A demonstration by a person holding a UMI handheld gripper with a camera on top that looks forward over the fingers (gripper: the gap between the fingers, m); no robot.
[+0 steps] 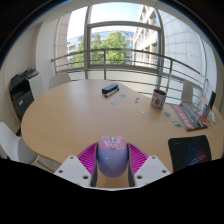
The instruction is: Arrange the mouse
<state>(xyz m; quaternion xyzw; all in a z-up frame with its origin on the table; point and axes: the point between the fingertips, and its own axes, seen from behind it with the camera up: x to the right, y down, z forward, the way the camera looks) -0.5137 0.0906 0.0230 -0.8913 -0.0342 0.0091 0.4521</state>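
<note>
A lilac computer mouse (112, 157) sits between my gripper's (112, 161) two fingers, its nose pointing away from me. Both magenta pads (88, 157) press against its sides, so the gripper is shut on it. The mouse is held above the near part of a round wooden table (90, 115). A black mouse mat (190, 151) lies on the table to the right of the fingers.
A small black object (110, 89) lies at the table's far side. A cup (158, 98) and a stack of coloured papers (186, 116) stand at the right. A printer (22, 91) stands left of the table. White chairs (10, 143) ring it. Windows are behind.
</note>
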